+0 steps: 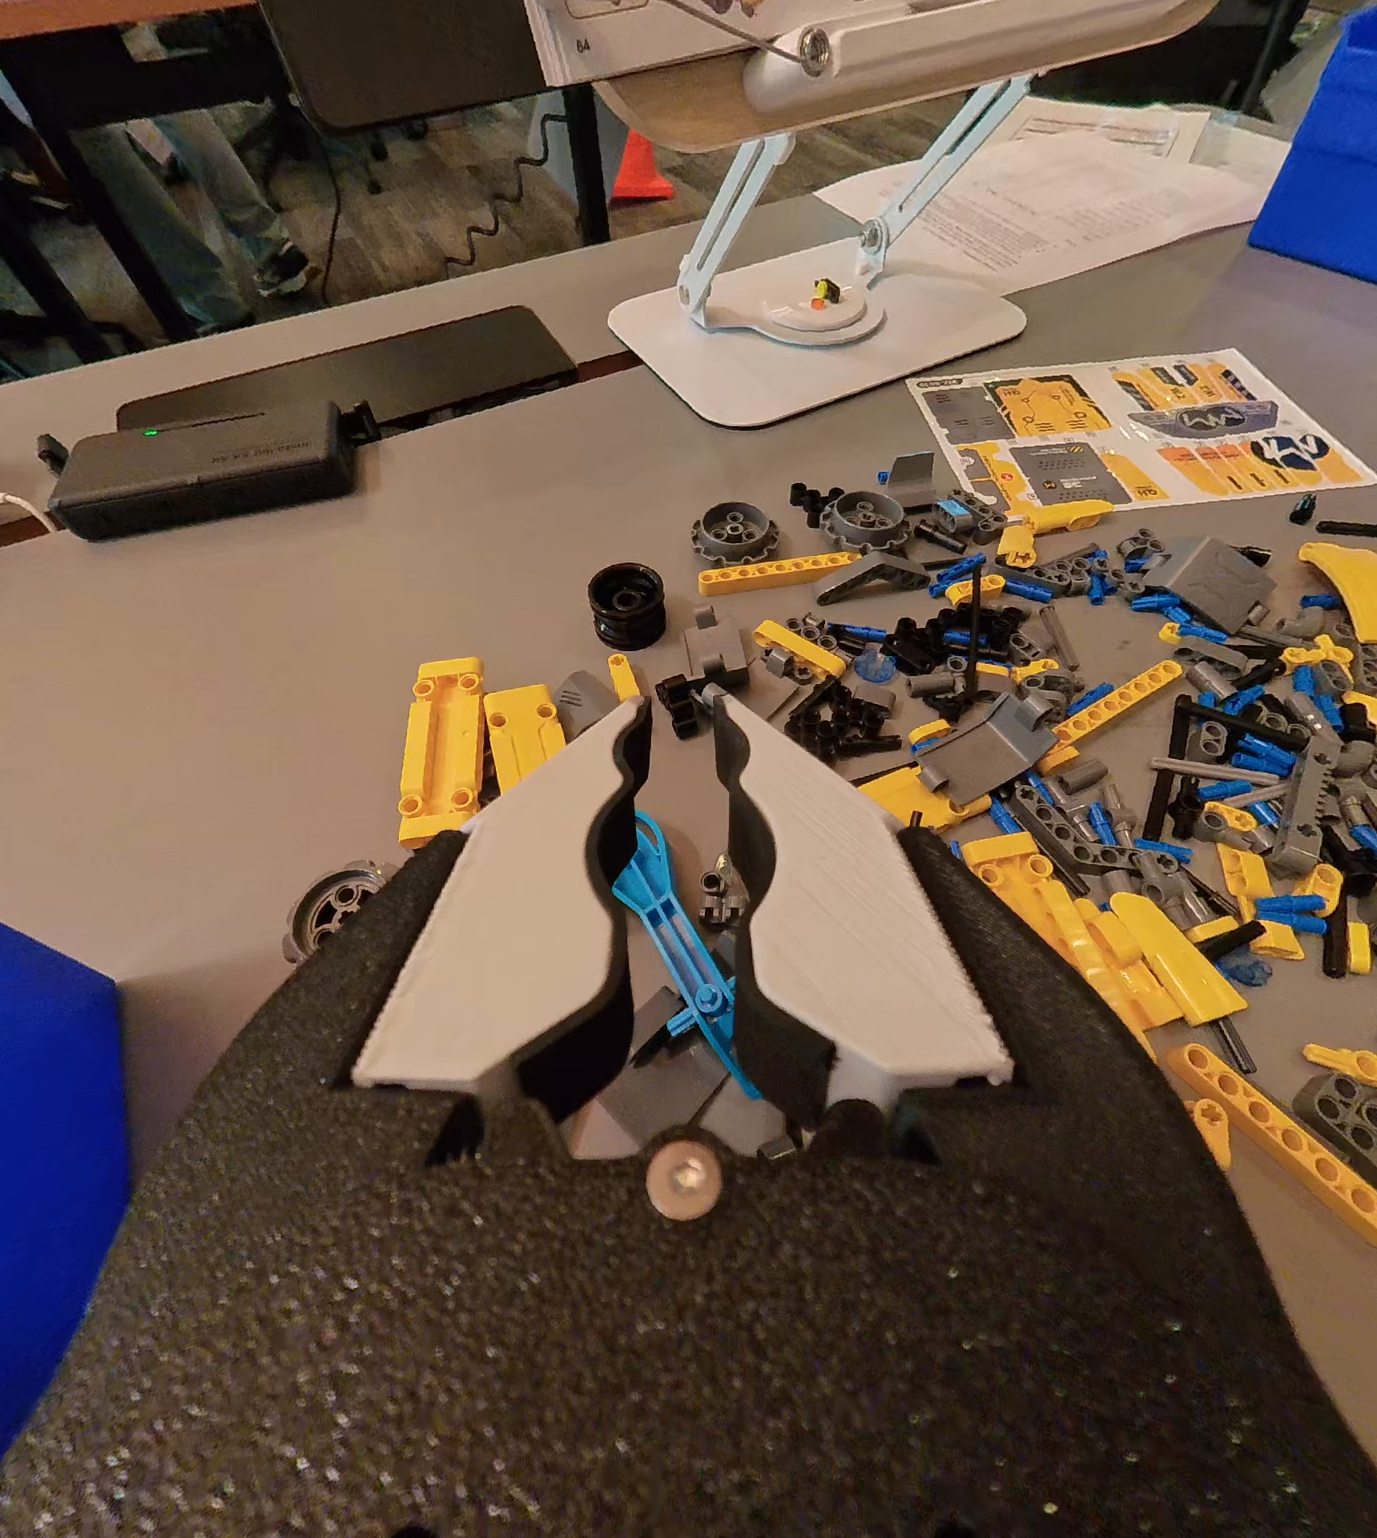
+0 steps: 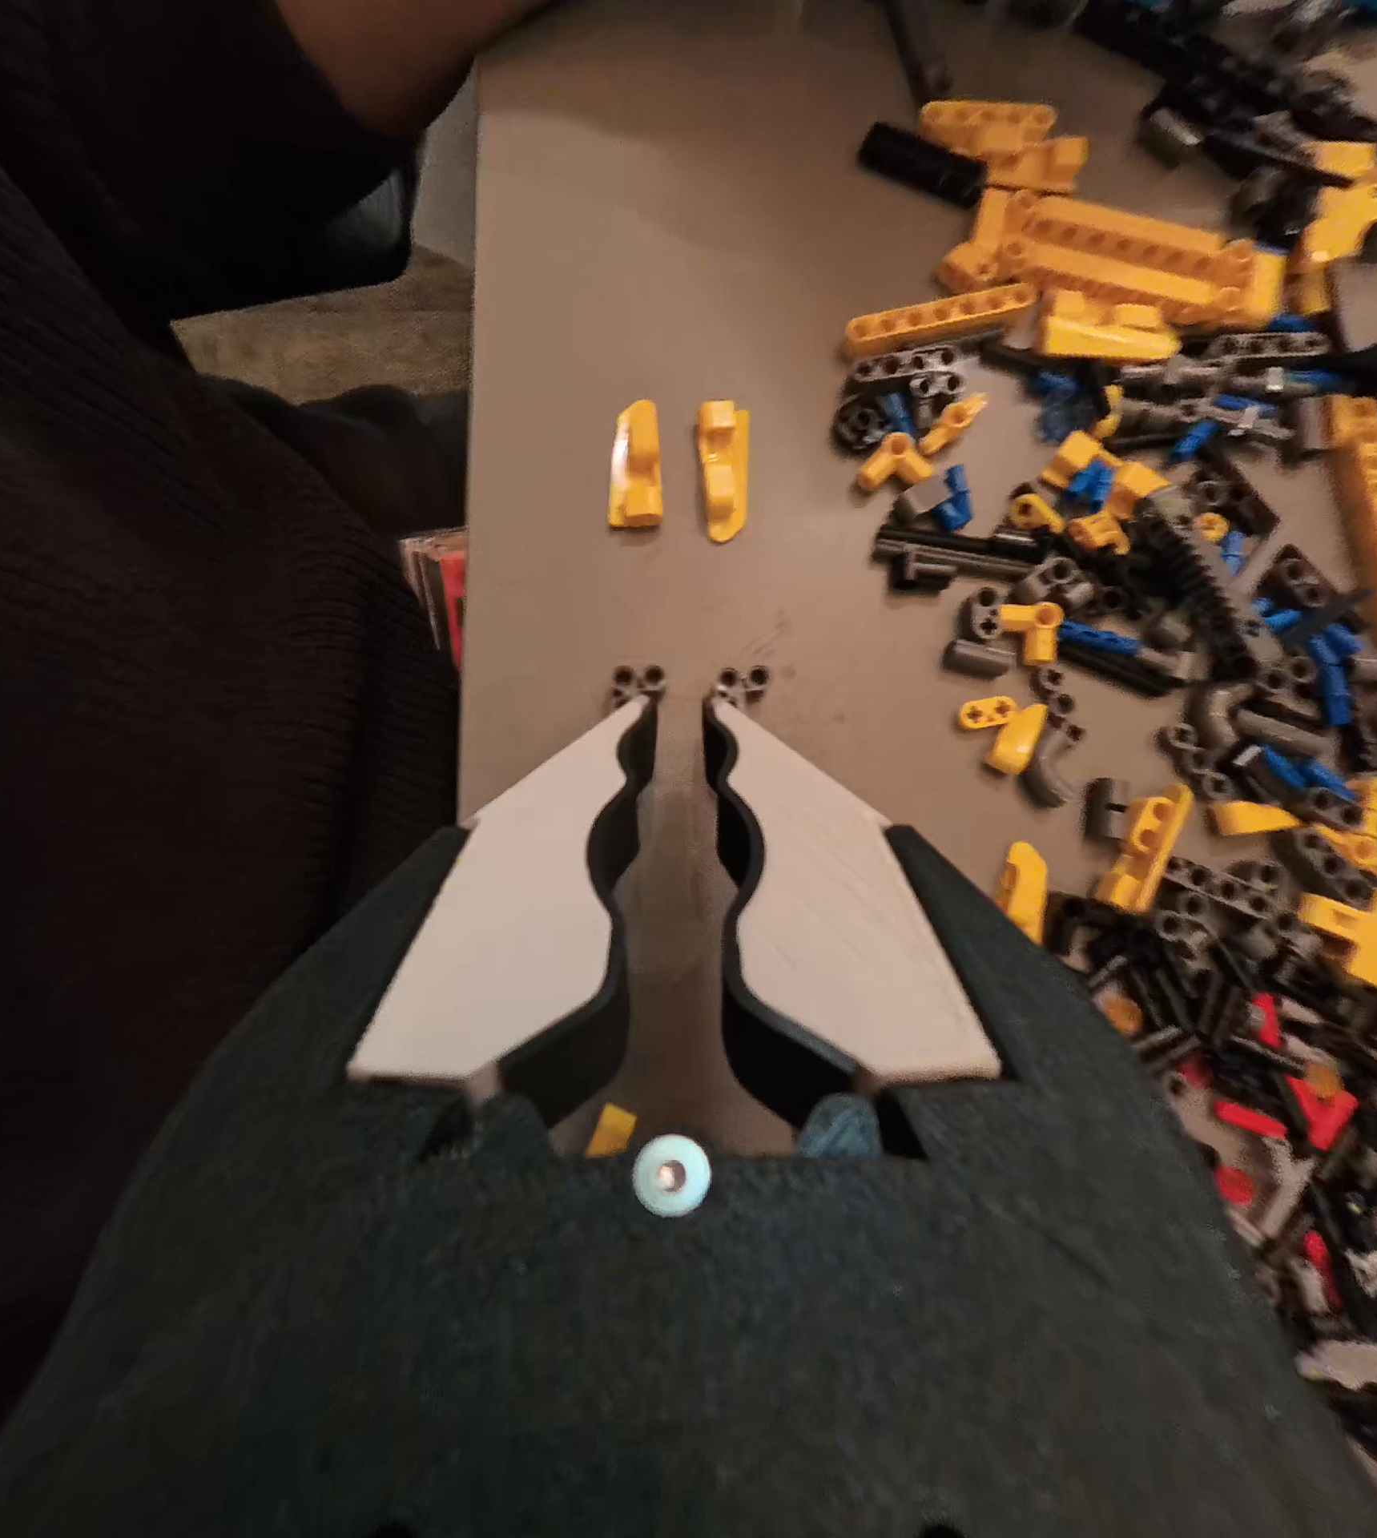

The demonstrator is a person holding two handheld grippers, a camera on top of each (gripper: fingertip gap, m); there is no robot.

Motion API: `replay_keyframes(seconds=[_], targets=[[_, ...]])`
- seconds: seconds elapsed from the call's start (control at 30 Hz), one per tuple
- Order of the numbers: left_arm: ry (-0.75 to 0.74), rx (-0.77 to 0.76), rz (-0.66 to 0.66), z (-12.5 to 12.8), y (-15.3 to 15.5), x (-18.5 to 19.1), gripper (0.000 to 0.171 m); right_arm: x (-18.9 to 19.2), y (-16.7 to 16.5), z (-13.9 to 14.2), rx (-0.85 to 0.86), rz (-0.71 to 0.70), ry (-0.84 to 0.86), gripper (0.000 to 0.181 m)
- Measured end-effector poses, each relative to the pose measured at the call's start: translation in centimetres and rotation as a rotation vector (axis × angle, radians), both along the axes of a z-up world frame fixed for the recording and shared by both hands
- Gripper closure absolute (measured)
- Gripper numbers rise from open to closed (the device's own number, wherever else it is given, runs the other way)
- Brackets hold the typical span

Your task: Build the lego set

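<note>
My left gripper (image 1: 681, 707) hovers over the grey table (image 1: 252, 707), jaws a narrow gap apart and empty. A light blue long part (image 1: 672, 924) and a small grey connector (image 1: 722, 895) lie on the table beneath its fingers. Small black pins (image 1: 681, 703) lie just past its tips, and yellow panels (image 1: 443, 749) lie to the left. My right gripper (image 2: 678, 707) is also narrowly open and empty, low over the table (image 2: 668, 250). Two small dark grey connectors (image 2: 636, 682) (image 2: 743, 682) lie just beyond its fingertips. Two yellow curved pieces (image 2: 635, 466) (image 2: 722, 470) lie side by side farther ahead.
A big pile of yellow, blue, grey and black building parts (image 1: 1126, 749) (image 2: 1167, 582) covers the right side. A black wheel (image 1: 626, 603), a sticker sheet (image 1: 1142, 433), a white book stand (image 1: 818, 333), a black power box (image 1: 202, 474) and blue bins (image 1: 1375, 150) (image 1: 2, 1165) stand around. A person's dark sleeve (image 2: 169, 582) is at the table's edge. Left tips to right tips: about 30 cm.
</note>
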State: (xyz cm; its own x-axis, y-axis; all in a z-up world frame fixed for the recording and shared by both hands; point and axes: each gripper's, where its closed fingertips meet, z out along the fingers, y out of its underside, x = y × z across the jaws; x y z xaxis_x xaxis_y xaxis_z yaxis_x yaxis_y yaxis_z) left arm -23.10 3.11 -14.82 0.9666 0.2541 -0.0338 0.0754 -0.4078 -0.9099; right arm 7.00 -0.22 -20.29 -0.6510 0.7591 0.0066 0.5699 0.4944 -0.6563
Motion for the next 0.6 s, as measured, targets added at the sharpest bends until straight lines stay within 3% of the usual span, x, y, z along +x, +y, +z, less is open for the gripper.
replay_keyframes(seconds=[0.3, 0.6], targets=[[0.001, -0.007, 0.001, -0.1, 0.0, 0.0, 0.158, -1.1, 1.5, -1.8, 0.083, -0.01, -0.013, 0.17], [0.004, -0.009, 0.001, -0.1, 0.0, 0.0, 0.158, -2.1, 4.7, -1.7, 0.092, -0.059, -0.002, 0.173]])
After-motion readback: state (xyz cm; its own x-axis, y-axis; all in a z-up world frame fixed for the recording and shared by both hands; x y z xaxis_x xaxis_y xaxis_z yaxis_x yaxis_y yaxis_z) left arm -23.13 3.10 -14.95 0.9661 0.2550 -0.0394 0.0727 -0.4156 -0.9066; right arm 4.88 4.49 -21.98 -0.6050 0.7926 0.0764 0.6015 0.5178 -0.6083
